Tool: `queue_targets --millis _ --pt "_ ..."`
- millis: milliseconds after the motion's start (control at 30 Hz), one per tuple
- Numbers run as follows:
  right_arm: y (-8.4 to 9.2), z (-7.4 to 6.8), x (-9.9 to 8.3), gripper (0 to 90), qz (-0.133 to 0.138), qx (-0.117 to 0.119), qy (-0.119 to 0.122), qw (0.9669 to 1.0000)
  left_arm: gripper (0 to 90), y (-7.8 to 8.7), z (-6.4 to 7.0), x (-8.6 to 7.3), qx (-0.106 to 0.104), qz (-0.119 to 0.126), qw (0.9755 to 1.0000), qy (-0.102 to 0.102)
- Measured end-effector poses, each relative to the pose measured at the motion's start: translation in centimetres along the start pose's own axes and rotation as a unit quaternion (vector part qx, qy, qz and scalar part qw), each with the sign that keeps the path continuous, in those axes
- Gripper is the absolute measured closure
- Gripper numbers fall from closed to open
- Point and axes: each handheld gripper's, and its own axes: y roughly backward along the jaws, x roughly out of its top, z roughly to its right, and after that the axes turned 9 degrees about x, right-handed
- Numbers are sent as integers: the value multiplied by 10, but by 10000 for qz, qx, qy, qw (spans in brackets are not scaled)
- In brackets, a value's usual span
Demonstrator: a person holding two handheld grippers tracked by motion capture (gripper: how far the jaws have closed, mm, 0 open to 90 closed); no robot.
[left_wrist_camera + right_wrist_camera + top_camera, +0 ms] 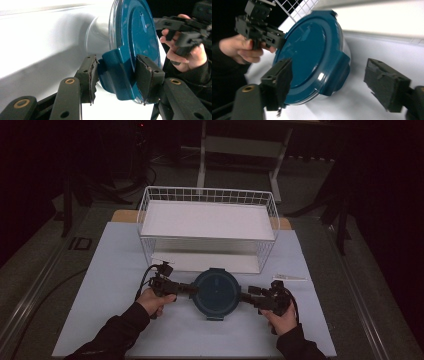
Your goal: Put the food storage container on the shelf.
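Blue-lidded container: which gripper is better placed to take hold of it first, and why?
Left. The left gripper already has a lid clasp of the blue-lidded container between its pads. The right gripper is still wide open around its clasp, one pad well clear.

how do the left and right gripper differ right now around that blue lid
The left gripper has its jaws around a side tab of the blue lid, pads at or near its faces. The right gripper stands wide open, one pad well clear of its tab. The left one meets the lid from the high view's left, the right from the opposite side. Both are hand-held and point at the lid.
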Motion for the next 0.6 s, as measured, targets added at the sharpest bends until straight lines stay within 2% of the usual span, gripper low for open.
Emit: queue_targets --millis 67,200,300,500,600 --pt "-1 6 -1 273 -16 190 -320 9993 544 1 1 -2 13 6 10000 -58" --pt "-7 10 -2 321 -259 462 -608 9967 549 4 4 -6 22 82 9996 -276" --pt "-13 12 -1 357 -372 476 -652 9960 554 4 7 -6 40 126 9992 -377" --pt "-13 15 -2 520 -439 654 -724 9943 556 5 8 -9 38 157 9990 -412" --pt "-13 17 -3 543 -439 693 -766 9937 558 6 9 -10 39 188 9989 -417"
